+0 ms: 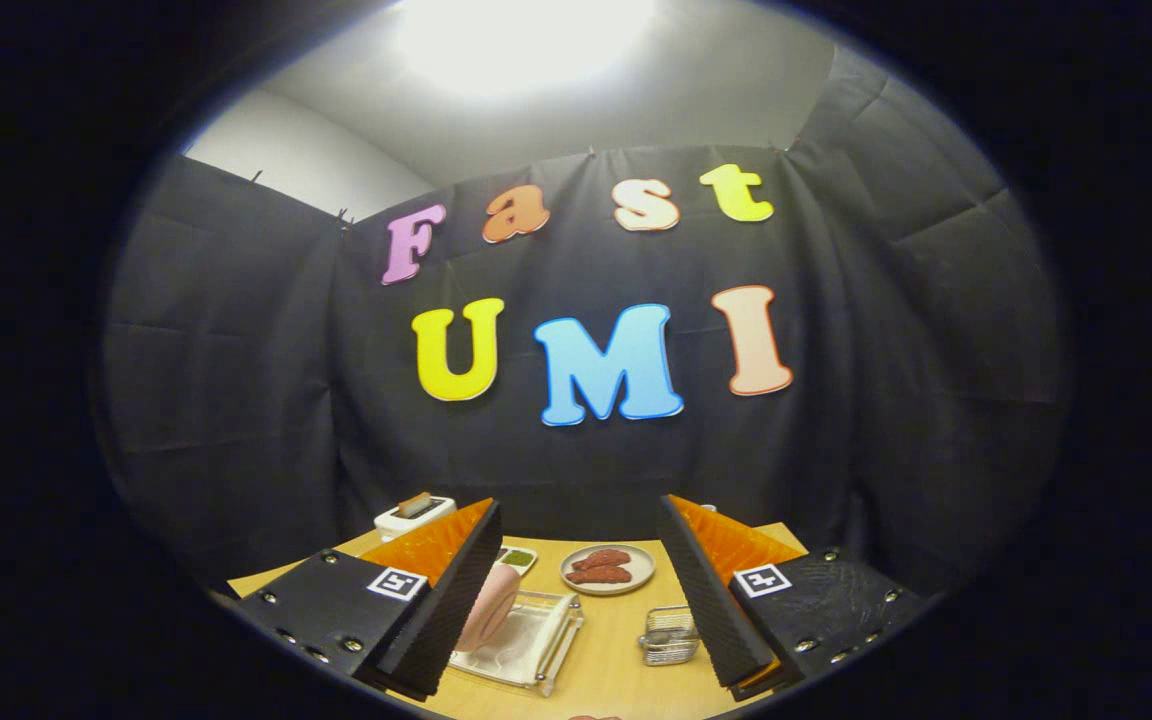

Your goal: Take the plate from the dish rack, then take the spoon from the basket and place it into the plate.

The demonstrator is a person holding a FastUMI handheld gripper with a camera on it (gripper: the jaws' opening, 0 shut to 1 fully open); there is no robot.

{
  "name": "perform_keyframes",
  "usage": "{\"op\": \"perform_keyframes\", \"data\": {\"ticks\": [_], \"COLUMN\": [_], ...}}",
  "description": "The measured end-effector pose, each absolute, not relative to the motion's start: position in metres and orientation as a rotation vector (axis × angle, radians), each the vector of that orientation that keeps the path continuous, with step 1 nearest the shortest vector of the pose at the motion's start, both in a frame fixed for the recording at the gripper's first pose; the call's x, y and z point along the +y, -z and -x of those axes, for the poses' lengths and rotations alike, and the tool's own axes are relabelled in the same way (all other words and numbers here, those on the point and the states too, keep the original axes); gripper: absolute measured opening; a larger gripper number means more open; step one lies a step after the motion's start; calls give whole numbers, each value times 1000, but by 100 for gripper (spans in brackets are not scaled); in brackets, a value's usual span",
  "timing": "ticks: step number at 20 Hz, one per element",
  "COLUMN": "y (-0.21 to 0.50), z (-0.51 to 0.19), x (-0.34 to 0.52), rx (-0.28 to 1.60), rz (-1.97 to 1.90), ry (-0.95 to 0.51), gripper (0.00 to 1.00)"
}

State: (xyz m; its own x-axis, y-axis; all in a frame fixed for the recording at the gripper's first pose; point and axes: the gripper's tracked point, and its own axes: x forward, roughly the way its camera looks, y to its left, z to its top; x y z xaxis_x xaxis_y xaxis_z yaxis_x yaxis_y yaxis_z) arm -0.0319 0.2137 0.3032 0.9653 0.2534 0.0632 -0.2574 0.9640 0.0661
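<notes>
My gripper [576, 600] is open, its two fingers spread wide above the wooden table [616, 670] with nothing between them. A pink plate [489, 606] stands on edge in a clear dish rack [526, 645], just inside the left finger and partly hidden by it. A small wire basket [668, 637] sits on the table close to the right finger; I cannot make out a spoon in it.
Beyond the fingers lies a grey plate with reddish food [607, 568]. A small green dish [517, 559] sits behind the rack. A white appliance [414, 515] stands at the far left by the black cloth wall.
</notes>
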Motion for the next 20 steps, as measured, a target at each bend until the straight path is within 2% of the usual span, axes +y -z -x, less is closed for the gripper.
{"op": "perform_keyframes", "data": {"ticks": [3, 7, 16, 20], "y": [-285, -227, -102, -73], "z": [6, -35, -99, -109], "x": [255, 292, 341, 353], "rx": [46, 272, 770, 897], "rz": [-76, -66, -104, -122], "ry": [-335, -371, -347, -324], "gripper": [96, 96, 98, 98]}}
